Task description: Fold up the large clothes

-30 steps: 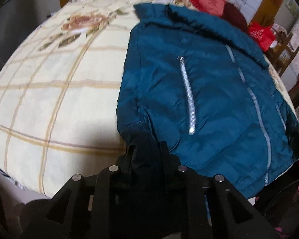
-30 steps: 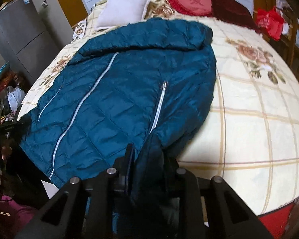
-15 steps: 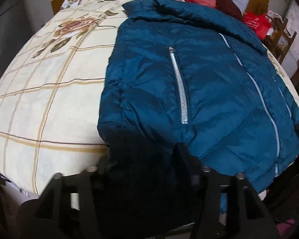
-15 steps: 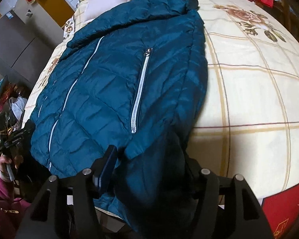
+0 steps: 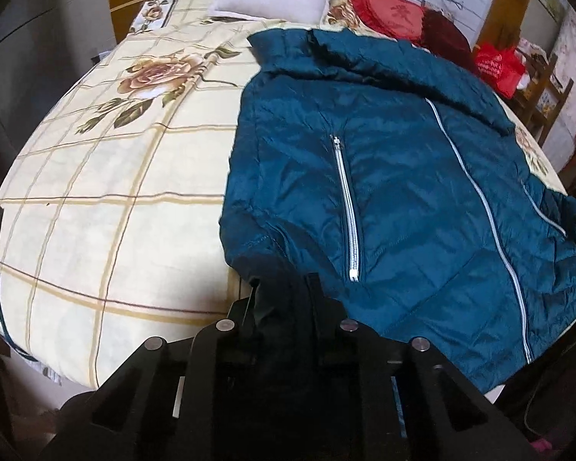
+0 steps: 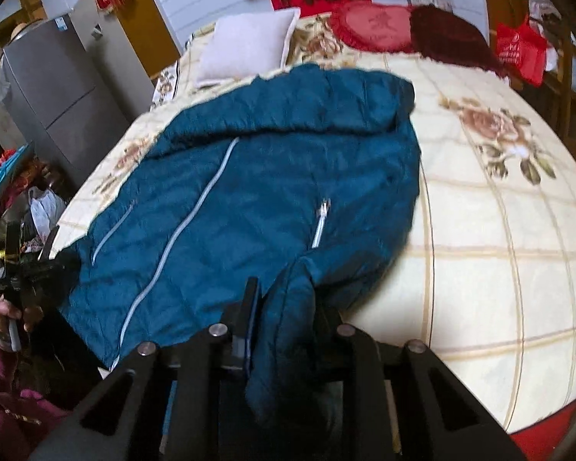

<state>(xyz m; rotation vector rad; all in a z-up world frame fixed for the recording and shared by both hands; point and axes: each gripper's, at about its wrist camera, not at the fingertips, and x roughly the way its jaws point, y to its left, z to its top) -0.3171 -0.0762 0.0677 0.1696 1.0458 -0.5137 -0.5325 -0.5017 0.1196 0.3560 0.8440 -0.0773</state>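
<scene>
Teal quilted puffer jacket (image 5: 403,192) with silver zips lies front-up across the near half of the cream checked bedspread with rose prints (image 5: 96,211), its hem at the bed's near edge and its hood toward the pillows. The left gripper (image 5: 282,292), tilted steeply down, has just been closing and pinches the hem's left corner. The right gripper (image 6: 284,299), angled down too, has just been closing and clamps a bunched fold of the hem's right corner. A hand (image 6: 11,315) in a magenta sleeve grips the other tool's handle.
</scene>
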